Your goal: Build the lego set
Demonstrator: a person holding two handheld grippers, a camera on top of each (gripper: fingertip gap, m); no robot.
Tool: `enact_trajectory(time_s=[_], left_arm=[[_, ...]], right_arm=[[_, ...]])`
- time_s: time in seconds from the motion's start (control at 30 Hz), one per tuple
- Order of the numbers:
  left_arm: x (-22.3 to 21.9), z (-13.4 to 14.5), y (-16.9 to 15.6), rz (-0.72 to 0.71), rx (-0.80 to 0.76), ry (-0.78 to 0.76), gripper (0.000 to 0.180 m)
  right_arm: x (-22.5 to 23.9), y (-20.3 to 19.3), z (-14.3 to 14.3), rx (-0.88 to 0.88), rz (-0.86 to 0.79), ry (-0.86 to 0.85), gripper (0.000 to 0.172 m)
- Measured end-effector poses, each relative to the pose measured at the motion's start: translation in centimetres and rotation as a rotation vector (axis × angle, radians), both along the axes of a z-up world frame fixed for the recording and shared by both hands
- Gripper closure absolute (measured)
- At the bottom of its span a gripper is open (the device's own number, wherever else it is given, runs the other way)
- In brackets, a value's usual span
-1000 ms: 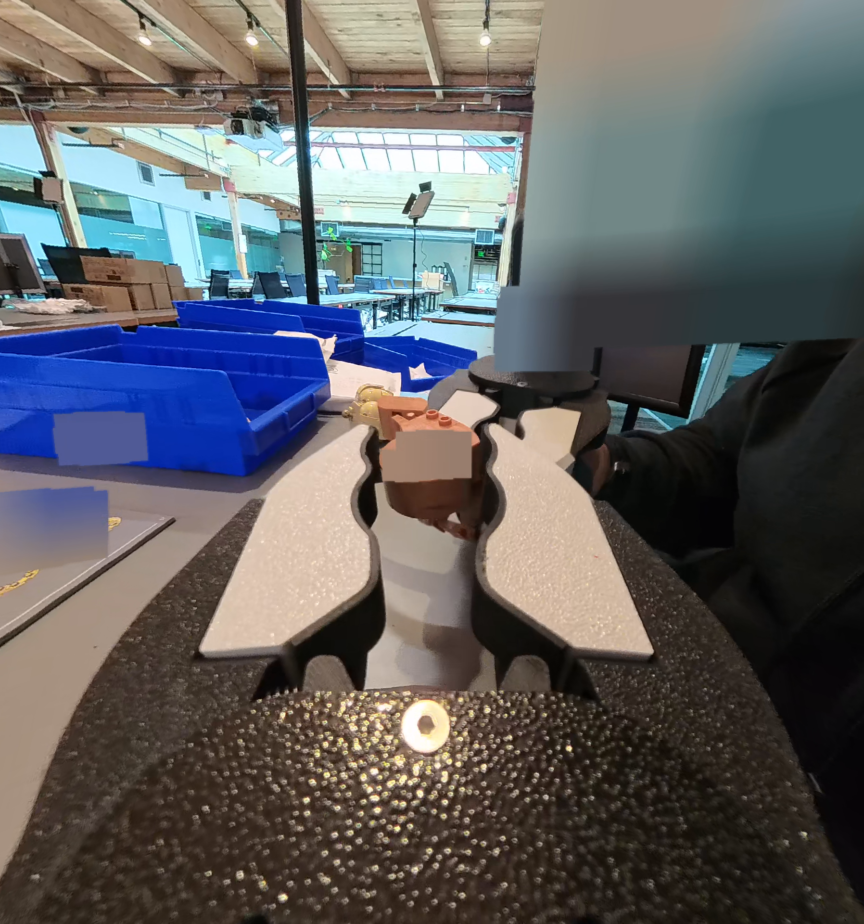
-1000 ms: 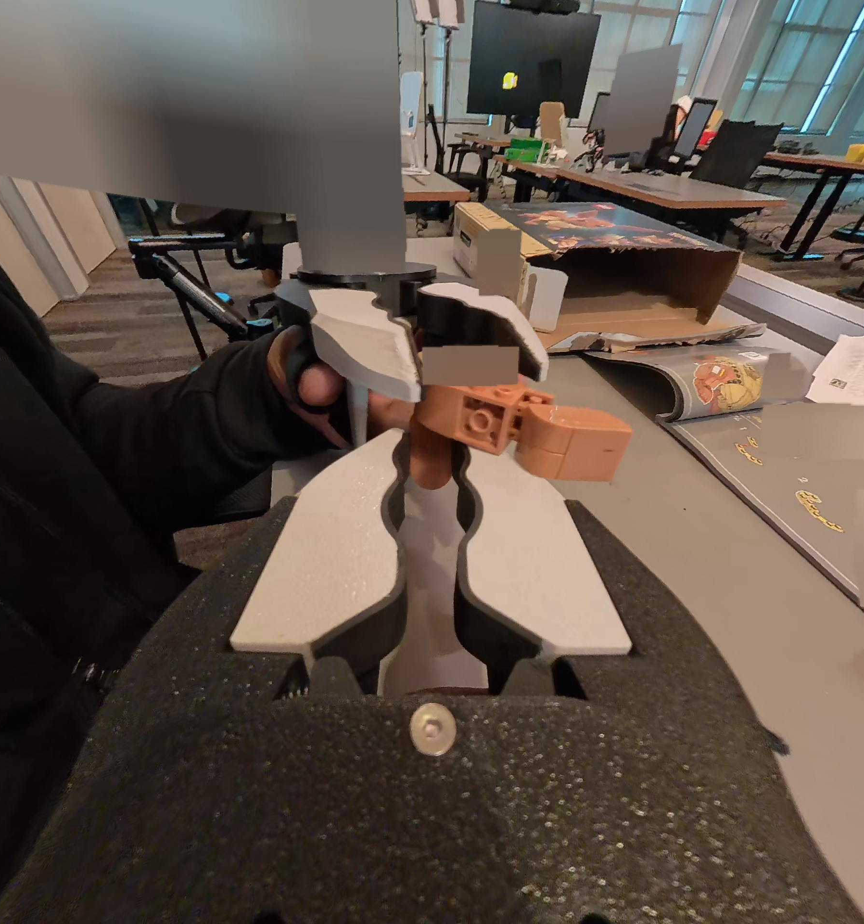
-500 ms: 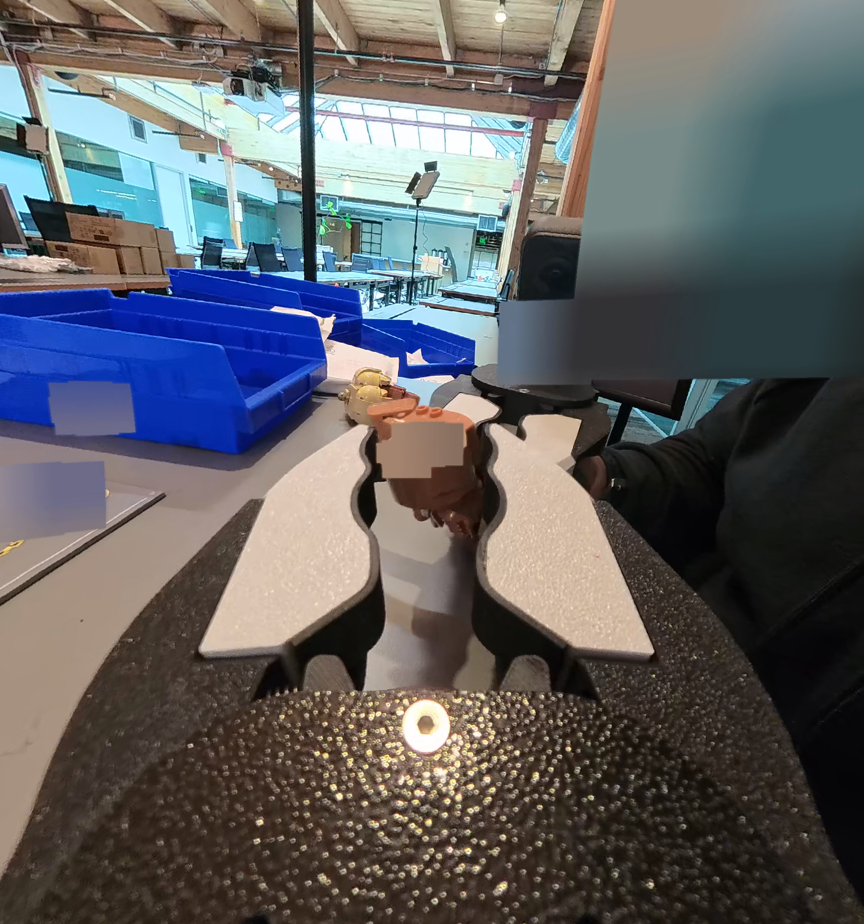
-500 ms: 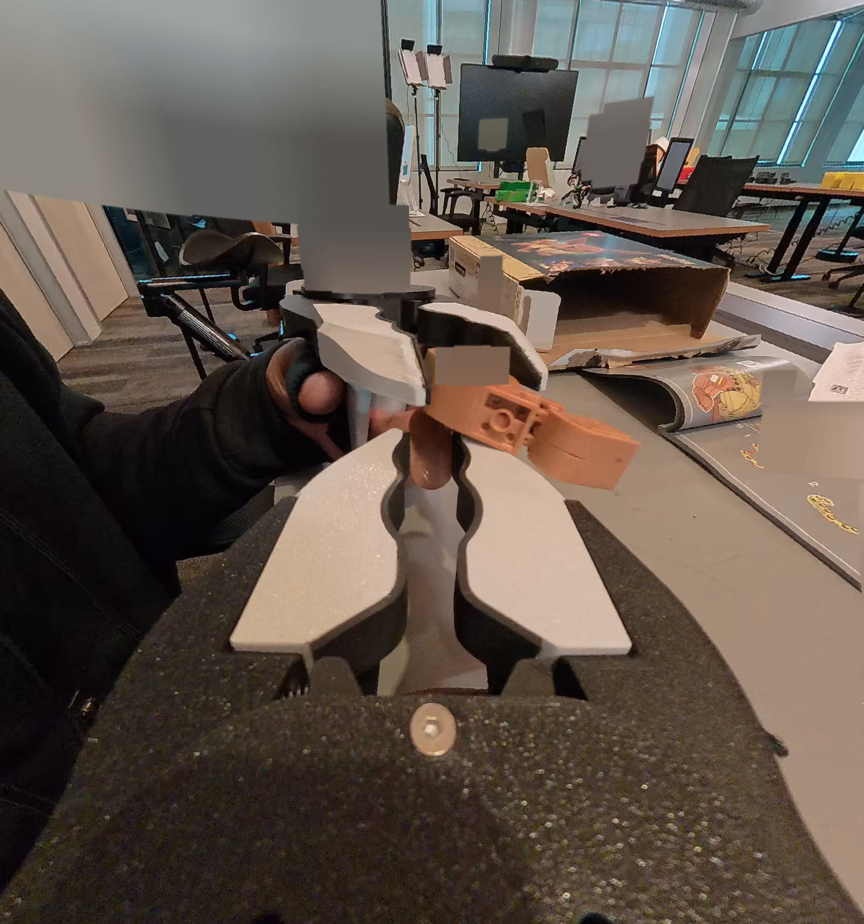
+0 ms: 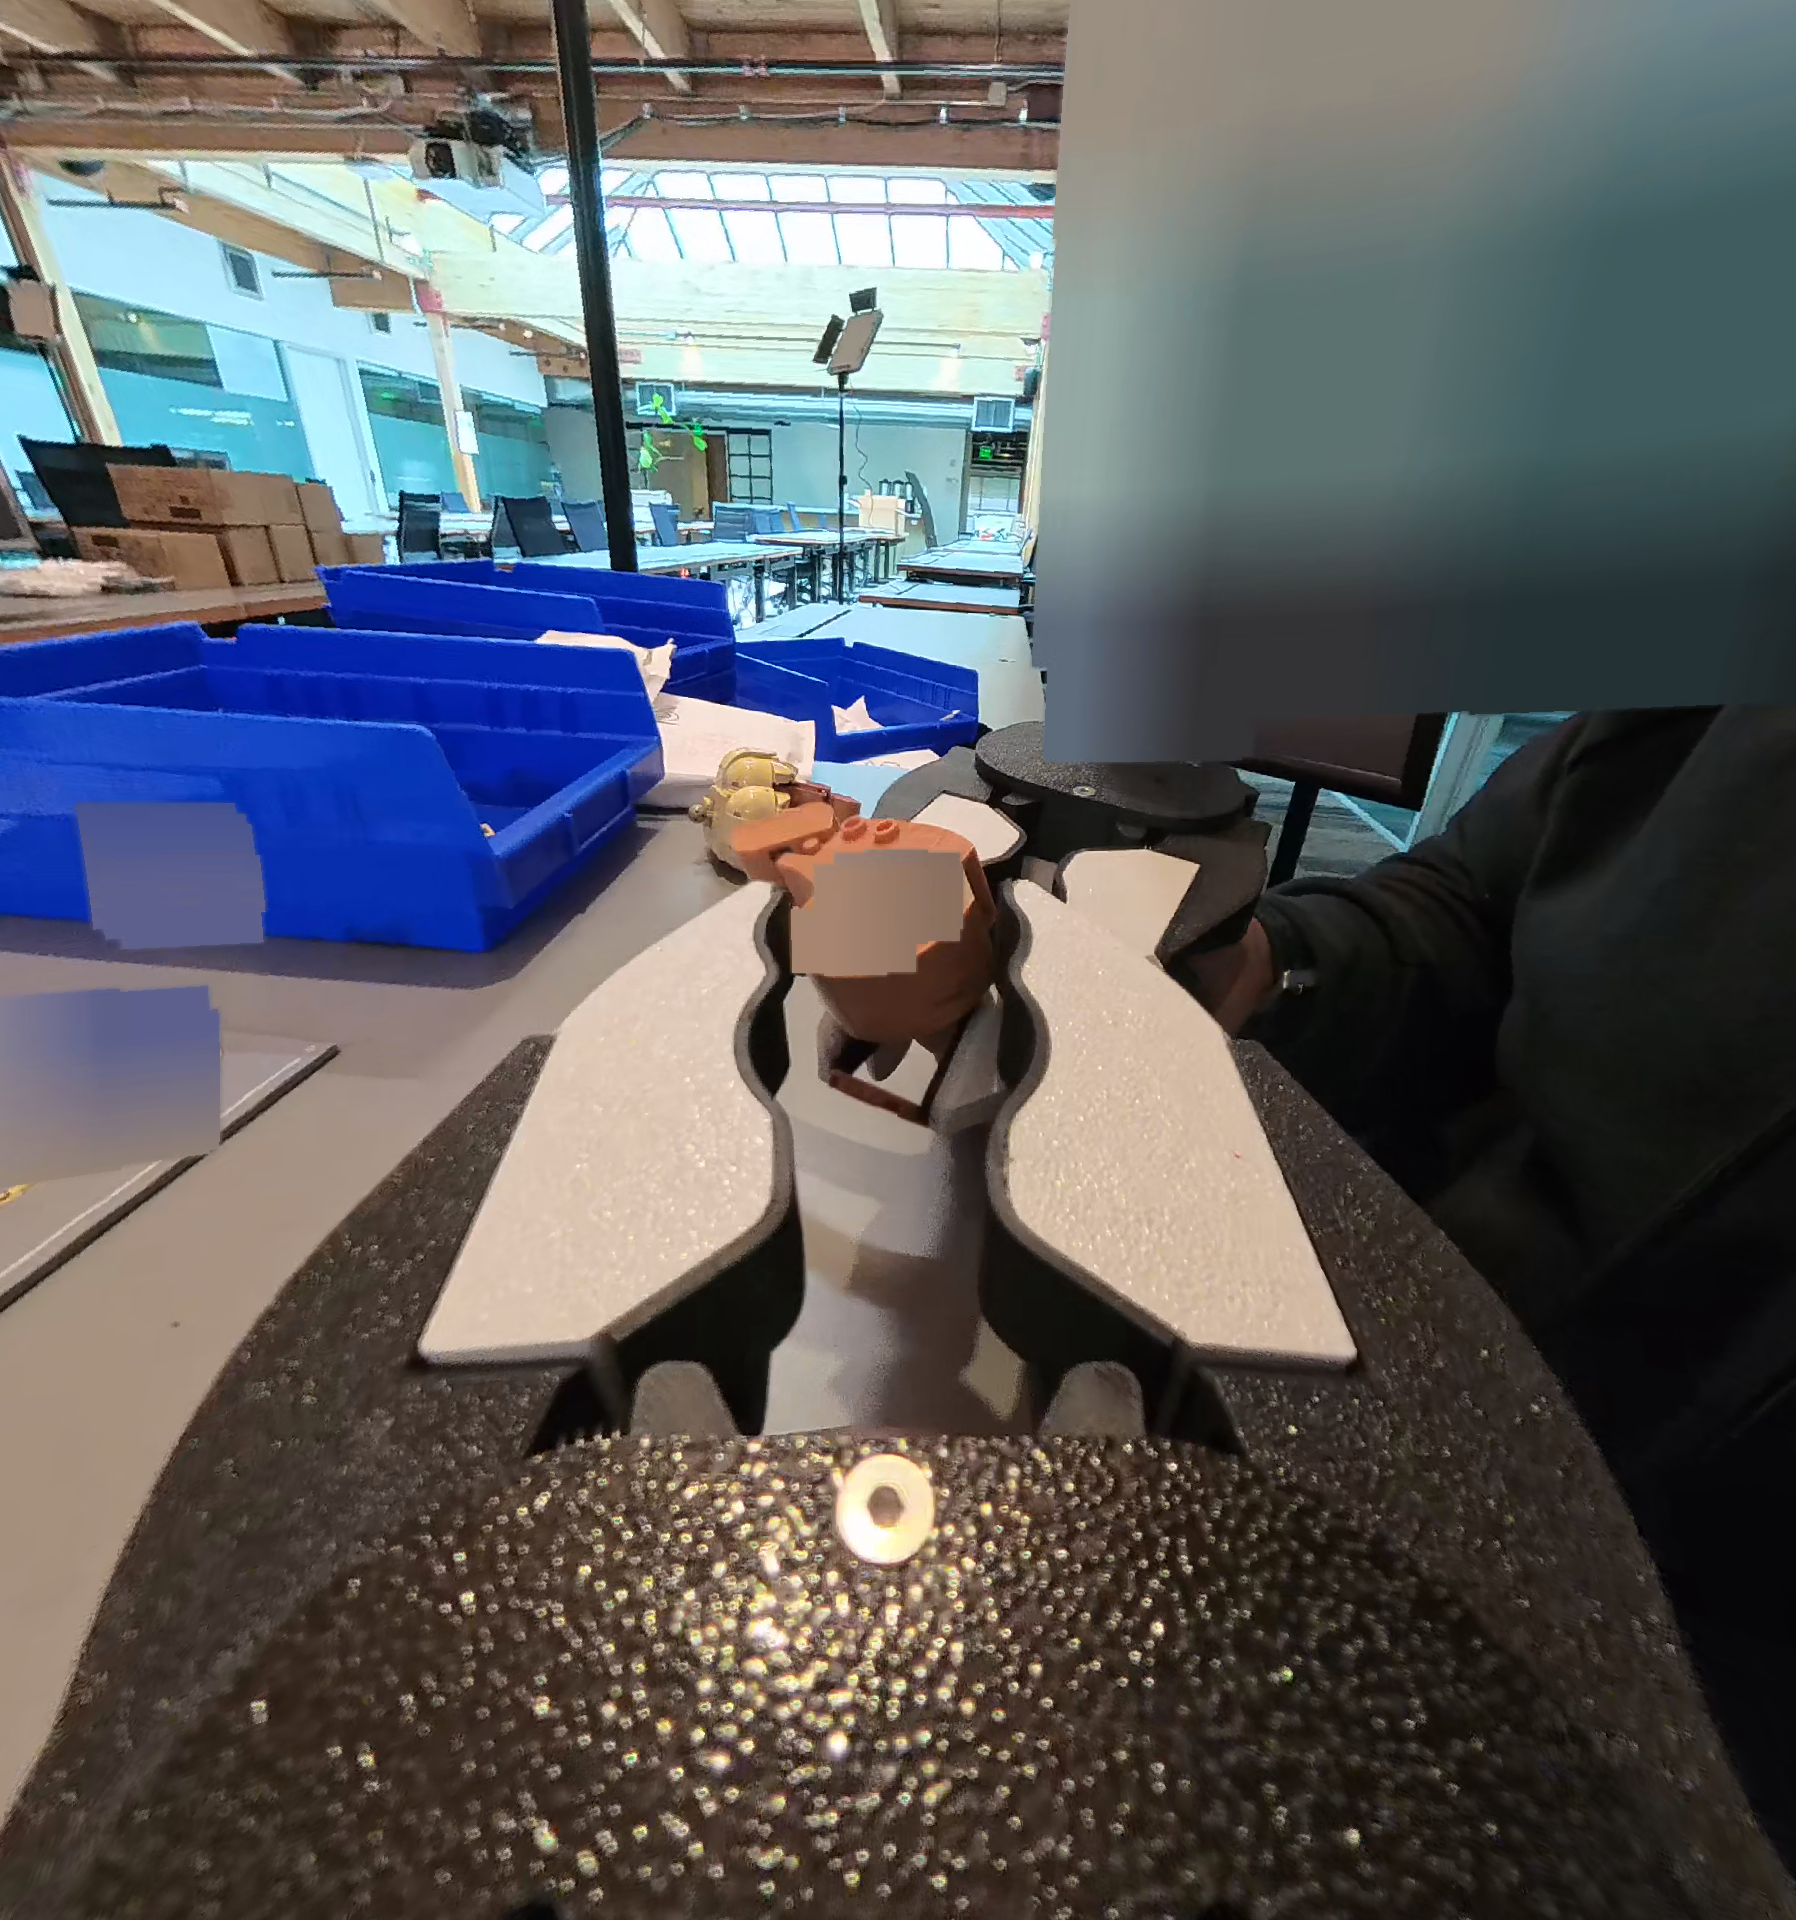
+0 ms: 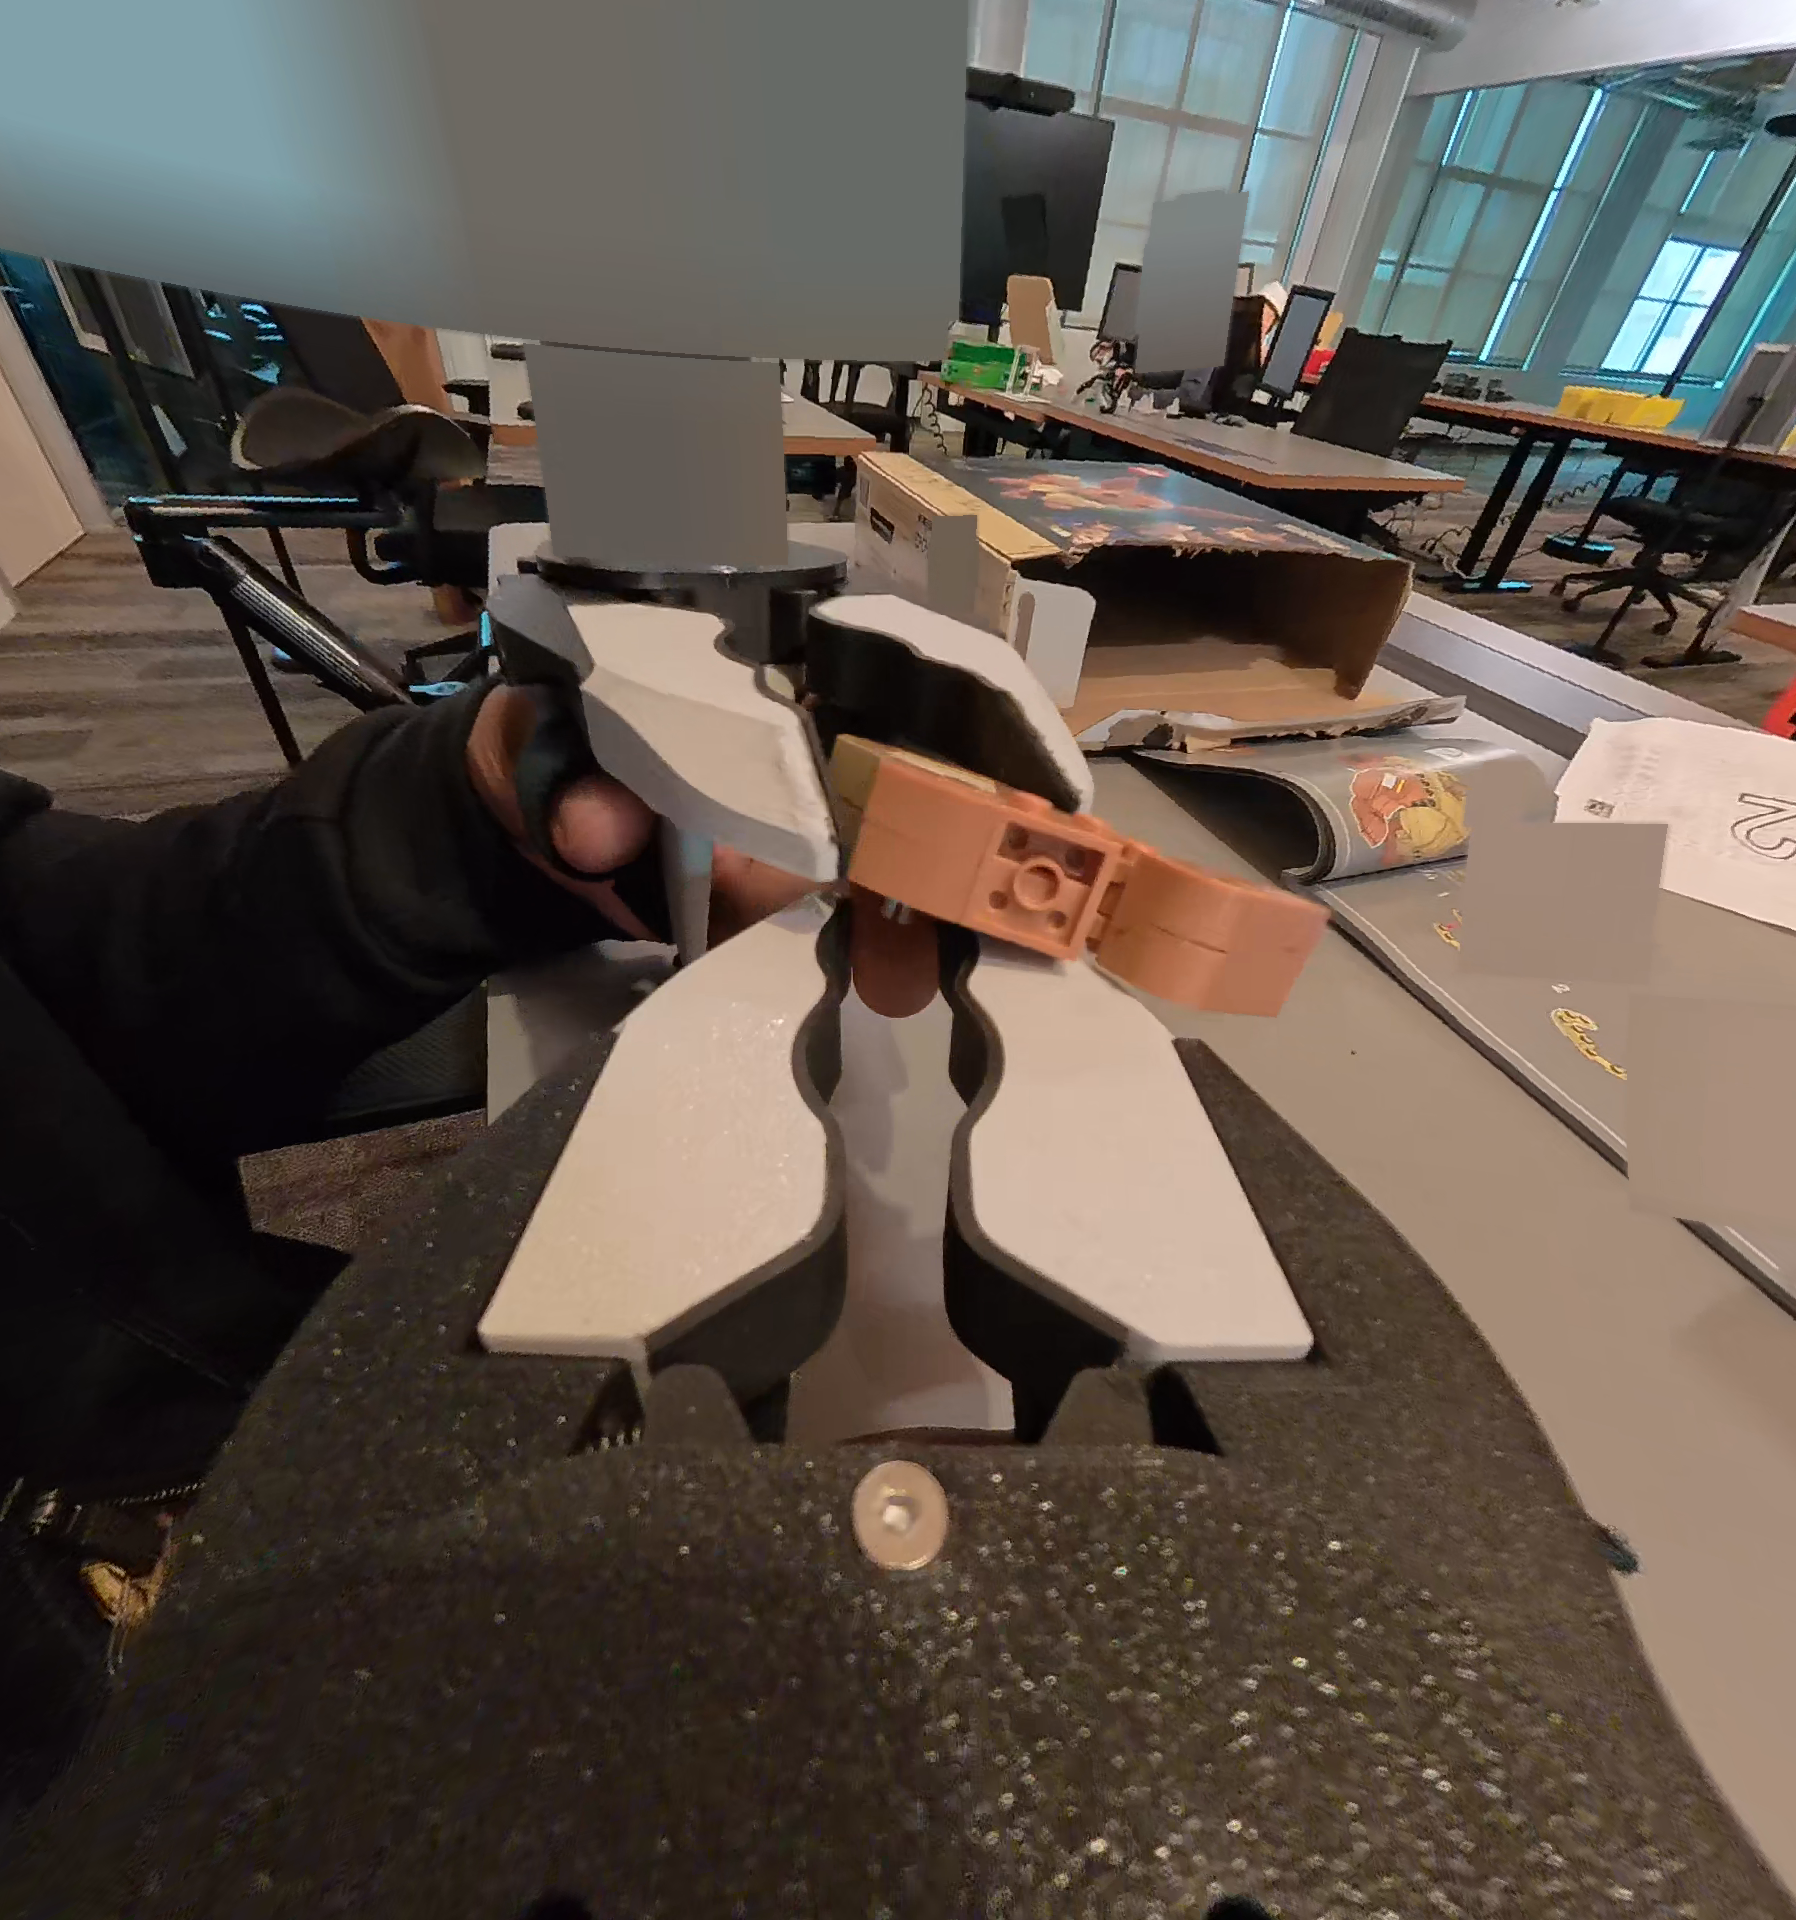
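Both tongs grip 1 brown brick-built model, held up over the grey table [image 5: 374, 997].

Left tongs [image 5: 889, 935]: pinching the dark brown body [image 5: 899, 982] of the model, both fingers pressed on its sides. Studs show on top, and a thin brown piece hangs under it. In the right wrist view the same tongs come in from the far side, clamped on the model's far end.

Right tongs [image 6: 894, 961]: nearly together, pinching a rounded dark brown tab [image 6: 889, 971] that sticks down from the model. The lighter tan-orange block section [image 6: 987, 862] sits just above the tips and reaches to the right, ending in a rounded limb [image 6: 1216, 940].

A hand [image 6: 561, 800] in a black sleeve holds the left tongs' handle.

Around:
- blue bins [image 5: 281, 790] on the table, left
- small tan and brown brick piece [image 5: 748, 795] just beyond the model
- papers beside it
- open cardboard box [image 6: 1185, 613]
- booklet [image 6: 1393, 810]
- white sheet [image 6: 1735, 821], right
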State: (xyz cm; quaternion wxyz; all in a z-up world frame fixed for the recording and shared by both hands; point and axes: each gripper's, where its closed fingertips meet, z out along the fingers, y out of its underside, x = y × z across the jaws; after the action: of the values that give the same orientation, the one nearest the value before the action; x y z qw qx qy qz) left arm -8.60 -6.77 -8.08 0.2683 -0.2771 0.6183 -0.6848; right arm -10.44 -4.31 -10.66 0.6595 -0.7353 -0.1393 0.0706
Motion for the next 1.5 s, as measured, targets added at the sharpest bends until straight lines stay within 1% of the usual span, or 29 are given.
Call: enact_trajectory(time_s=[0.17,0.43,0.73,0.9,1.03,1.17,1.5], left_arm=[[-0.5,0.2,0.0,0.003,0.063,-0.059,0.144],[-1.2,0.5,-0.5,0.001,0.141,-0.127,0.144],[-1.2,0.9,-0.6,-0.002,0.111,-0.098,0.144],[-1.4,1.3,-0.7,0.0,0.11,-0.108,0.143],[-1.8,1.4,-1.2,0.0,0.173,-0.145,0.144],[-1.6,1.2,-1.4,0.018,0.22,-0.139,0.143],[-0.8,1.7,-1.8,0.032,0.154,-0.097,0.14]], right_arm=[[0.2,-0.2,0.4,0.028,-0.008,0.014,0.156],[-0.3,-0.5,1.1,0.09,-0.028,-0.033,0.157],[-0.3,-0.8,1.6,0.155,-0.09,-0.132,0.157],[-0.5,-0.7,1.4,0.154,-0.098,-0.167,0.157],[-0.5,-0.6,1.3,0.143,-0.1,-0.15,0.157],[-0.4,-0.6,1.5,0.148,-0.102,-0.13,0.157],[0.4,-1.0,2.2,0.192,-0.149,-0.102,0.156]])
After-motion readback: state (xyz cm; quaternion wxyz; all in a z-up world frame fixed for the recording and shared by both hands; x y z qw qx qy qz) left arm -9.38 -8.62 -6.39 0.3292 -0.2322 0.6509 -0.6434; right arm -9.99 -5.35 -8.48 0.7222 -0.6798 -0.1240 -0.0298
